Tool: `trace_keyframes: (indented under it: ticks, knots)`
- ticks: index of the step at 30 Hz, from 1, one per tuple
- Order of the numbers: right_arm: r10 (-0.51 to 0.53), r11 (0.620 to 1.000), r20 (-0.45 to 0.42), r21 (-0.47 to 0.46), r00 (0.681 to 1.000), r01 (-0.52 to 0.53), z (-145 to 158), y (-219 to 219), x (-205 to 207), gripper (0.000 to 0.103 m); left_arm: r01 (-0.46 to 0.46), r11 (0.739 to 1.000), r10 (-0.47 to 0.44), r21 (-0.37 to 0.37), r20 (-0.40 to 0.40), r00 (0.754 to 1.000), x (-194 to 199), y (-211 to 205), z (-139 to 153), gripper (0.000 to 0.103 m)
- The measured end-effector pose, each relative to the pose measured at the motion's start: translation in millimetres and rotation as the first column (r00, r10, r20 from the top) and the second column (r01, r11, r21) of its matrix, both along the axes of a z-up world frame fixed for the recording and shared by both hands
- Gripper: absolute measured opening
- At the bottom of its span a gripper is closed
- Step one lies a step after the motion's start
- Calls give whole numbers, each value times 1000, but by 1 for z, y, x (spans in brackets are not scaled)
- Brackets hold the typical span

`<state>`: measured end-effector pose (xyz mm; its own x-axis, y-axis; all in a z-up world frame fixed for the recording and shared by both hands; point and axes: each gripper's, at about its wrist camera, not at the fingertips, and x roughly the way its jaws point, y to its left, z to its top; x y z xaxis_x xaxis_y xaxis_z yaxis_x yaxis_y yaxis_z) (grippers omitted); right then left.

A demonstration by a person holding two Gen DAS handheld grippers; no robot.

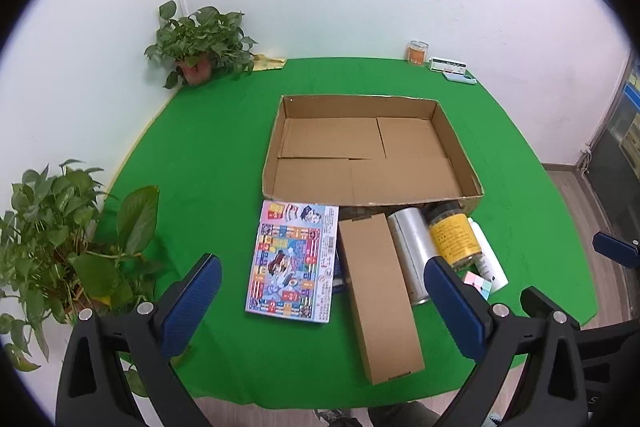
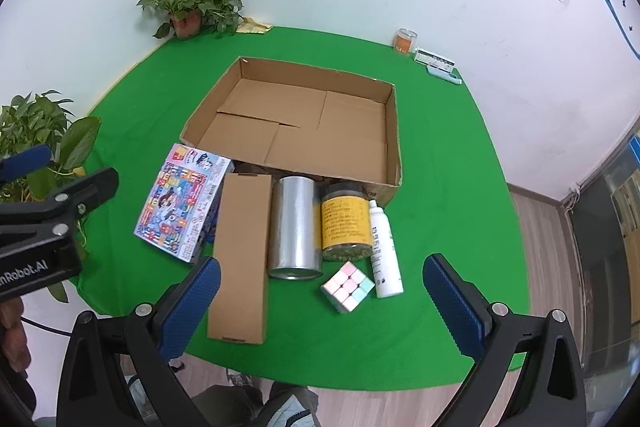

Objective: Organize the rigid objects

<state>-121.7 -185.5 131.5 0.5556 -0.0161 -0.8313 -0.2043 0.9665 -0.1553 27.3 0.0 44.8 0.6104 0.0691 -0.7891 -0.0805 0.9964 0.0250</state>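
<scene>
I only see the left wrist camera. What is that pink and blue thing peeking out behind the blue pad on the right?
Observer: A pastel puzzle cube. The right wrist view shows it whole, sitting on the green cloth in front of the yellow-labelled jar and beside the white bottle.
Operator: Is anybody holding the left tongs?
Observer: It looks so. The right wrist view shows them from the side, open and empty, with a person's hand just beneath their body at the picture's left edge.
</scene>
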Motion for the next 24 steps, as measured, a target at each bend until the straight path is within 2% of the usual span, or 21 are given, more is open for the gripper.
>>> trace_keyframes:
  ticks: [4,13,24]
  knots:
    - [8,1000,-12,16,1000,-8,-7,-14,18,102,16,1000,-16,8,15,1000,-12,-21,-12,101]
    - [44,998,-72,36,996,-42,-33,-39,50,102,30,999,-29,22,-60,998,-4,-53,-20,101]
    - [87,995,-111,59,990,-81,-55,-25,70,102,5,1000,-7,-10,-146,989,11,-41,-29,101]
